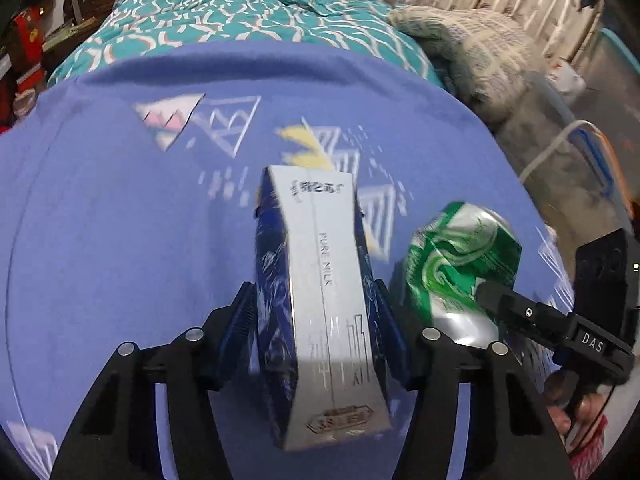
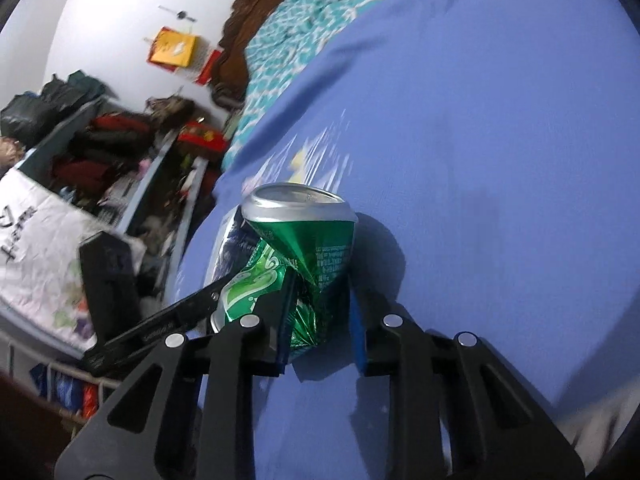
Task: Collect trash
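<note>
Gripping both pieces at once: your left gripper [image 1: 316,320] fingers clamp the blue-and-silver milk carton [image 1: 320,300], your right gripper [image 2: 318,312] fingers pinch the crushed green aluminium can [image 2: 308,256]; neither is binned yet.

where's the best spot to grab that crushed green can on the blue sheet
Grip the crushed green can at its pinched waist, coming in low from the near side as the right gripper does now. The dented middle is narrowest and fits between the pads, while the round silver top rim is wider. The milk carton stands close beside it.
</note>
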The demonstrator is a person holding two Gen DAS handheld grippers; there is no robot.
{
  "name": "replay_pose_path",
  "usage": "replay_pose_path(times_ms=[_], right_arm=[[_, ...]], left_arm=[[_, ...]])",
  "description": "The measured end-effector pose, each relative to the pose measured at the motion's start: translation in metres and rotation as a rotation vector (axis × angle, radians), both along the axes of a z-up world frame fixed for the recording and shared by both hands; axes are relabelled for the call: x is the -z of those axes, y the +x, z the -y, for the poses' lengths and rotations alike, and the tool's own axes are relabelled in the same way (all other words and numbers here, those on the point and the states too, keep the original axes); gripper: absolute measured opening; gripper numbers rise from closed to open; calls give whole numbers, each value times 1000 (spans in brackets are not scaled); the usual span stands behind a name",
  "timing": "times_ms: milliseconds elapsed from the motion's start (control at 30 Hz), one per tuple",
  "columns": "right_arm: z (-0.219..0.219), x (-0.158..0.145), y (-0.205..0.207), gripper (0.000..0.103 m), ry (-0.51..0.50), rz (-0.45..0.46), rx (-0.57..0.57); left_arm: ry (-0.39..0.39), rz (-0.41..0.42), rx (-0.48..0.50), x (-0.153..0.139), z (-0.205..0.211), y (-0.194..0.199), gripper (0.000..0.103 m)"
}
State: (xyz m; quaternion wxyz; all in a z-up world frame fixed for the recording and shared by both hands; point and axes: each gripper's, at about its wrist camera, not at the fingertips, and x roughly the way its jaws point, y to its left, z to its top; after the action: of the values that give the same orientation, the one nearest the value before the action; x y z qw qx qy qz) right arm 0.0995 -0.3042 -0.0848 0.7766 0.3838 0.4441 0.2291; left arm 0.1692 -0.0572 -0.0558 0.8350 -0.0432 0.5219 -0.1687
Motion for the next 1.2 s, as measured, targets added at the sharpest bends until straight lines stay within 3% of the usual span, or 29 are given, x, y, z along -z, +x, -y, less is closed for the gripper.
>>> replay_pose_path(times_ms=[133,333,467,900,1200], right_arm=[[1,-2,-46,26,8,10,6],[20,-3,-79,25,32,19,84],[30,-3,-84,24,35,25,113],[32,0,-89,24,15,28,126],[29,-2,-86,24,4,32,128]], left_arm=[[-46,-3,8,0,-17,-39,53],[-86,-26,9,-2,-31,-67,53],[-129,-41,12,-3,-35,-71,53],[-32,49,39,-2,-23,-86,55],[-81,55,51,-1,-30,-87,54]])
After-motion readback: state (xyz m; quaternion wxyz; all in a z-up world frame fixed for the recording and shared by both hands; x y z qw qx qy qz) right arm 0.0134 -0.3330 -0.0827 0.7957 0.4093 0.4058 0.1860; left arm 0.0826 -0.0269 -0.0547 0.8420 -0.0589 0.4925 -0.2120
